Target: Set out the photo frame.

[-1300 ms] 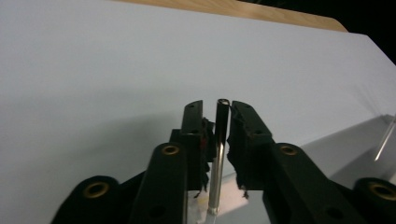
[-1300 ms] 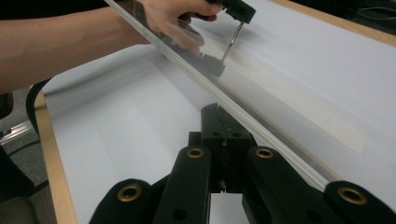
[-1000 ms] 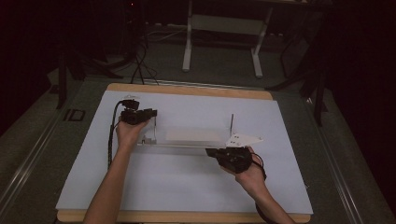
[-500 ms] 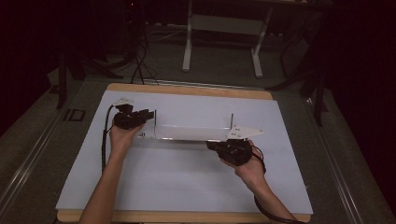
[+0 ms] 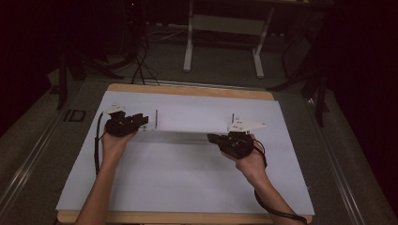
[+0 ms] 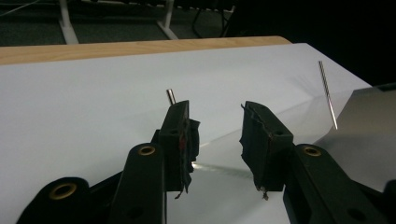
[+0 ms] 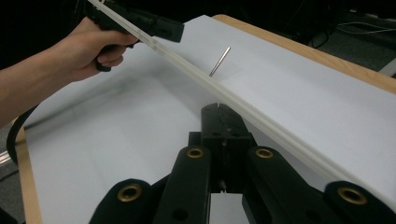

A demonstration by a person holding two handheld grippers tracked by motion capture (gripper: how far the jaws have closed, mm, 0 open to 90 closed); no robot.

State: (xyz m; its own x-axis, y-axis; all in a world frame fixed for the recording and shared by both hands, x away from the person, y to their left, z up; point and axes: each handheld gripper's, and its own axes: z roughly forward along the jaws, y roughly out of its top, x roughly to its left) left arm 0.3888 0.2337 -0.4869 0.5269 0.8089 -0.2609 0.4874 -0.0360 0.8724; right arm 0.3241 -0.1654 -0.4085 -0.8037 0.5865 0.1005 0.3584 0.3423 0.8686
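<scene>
A thin clear sheet (image 5: 192,119) is seen near the far part of the table (image 5: 187,187), stretched between two upright pins (image 5: 156,117), and it appears to be raised a little, with its shadow below it. The work is judged to be in its late part: the sheet has been brought to the pins, and the left end is being given free, while the right end is not yet let go. What is left, as far as can be judged, is the release on the right side and the taking away of both hands. The jaws of the left gripper (image 6: 217,135) have just been opening and are now stood apart; the edge of the sheet is seen passing between them, but it is not pressed by the pads. The jaws of the right gripper (image 7: 223,116) are closed together, and the near edge of the sheet seems to be pinched at their tips. The left hand (image 5: 112,140) is held at the left end of the sheet with its gripper pointed level along it. The right hand (image 5: 248,161) is held just in front of the right pin, with its gripper pointed toward the sheet.
</scene>
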